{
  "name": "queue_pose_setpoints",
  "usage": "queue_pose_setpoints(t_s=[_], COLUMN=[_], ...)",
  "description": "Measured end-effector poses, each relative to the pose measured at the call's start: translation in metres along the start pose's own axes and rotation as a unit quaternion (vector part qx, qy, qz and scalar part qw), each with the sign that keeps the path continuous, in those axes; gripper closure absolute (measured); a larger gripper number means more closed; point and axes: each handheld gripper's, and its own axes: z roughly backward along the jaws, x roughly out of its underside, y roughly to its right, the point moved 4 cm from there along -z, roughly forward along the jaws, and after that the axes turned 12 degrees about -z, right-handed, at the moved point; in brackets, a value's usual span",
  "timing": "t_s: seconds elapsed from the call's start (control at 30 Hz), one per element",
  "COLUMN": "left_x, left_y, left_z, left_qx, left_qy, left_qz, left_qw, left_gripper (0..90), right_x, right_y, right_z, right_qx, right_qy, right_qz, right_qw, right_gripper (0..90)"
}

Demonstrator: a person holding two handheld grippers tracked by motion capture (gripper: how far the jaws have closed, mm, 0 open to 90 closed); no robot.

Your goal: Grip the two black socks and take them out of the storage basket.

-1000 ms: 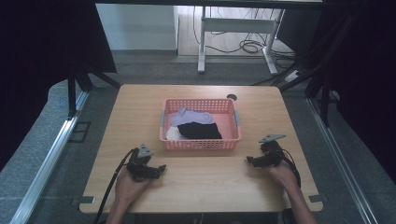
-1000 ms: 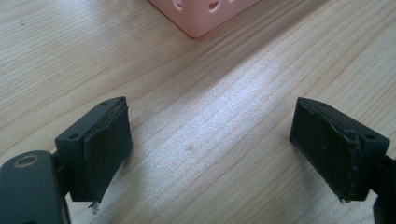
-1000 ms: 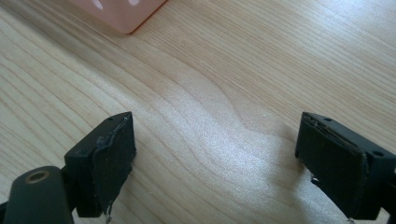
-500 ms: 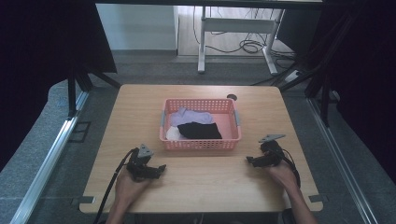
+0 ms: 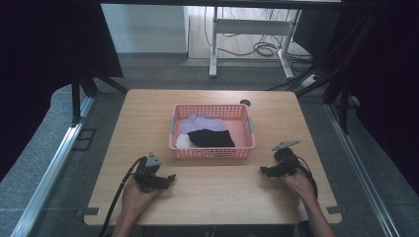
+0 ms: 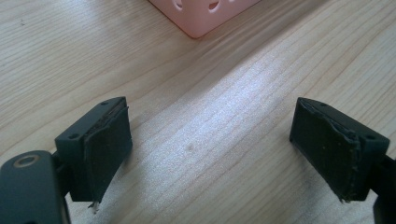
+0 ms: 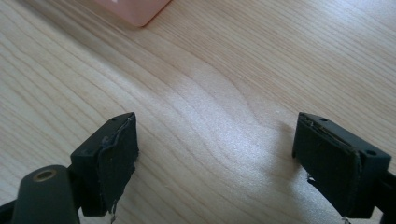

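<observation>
Pink perforated plastic basket (image 5: 212,132) sits mid-bench on the light wooden bench (image 5: 212,192), holding lilac, black and white cloths. Left tool (image 6: 210,144) and right tool (image 7: 215,154) rest near it, jaws apart, empty.

Left gripper (image 6: 210,140) wide apart over bare wooden table (image 6: 196,112); pink basket corner (image 6: 205,14) (perforated) ahead

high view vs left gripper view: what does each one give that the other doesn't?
High view: the pink basket's contents, a black cloth, a lilac cloth and a white one; the right tool; both hands; the floor and cables beyond.

Left gripper view: the left tool close up, jaws wide apart with nothing between them, worn pads, wood grain.

Both: the wooden table, the left tool, a corner of the basket.
</observation>
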Motion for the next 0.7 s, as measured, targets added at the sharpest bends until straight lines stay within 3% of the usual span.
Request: queue_pose_setpoints(t_s=[0.7], left_x=[0.000], left_y=[0.000], left_z=[0.000], left_qx=[0.000], left_qy=[0.000], left_qz=[0.000], left_qw=[1.0000], left_gripper=[12.5], right_x=[-0.032], right_y=[-0.016], right_z=[0.031], right_qx=[-0.032], right_qy=[0.018], right_qz=[0.010], right_qw=[0.9993], right_gripper=[14.6])
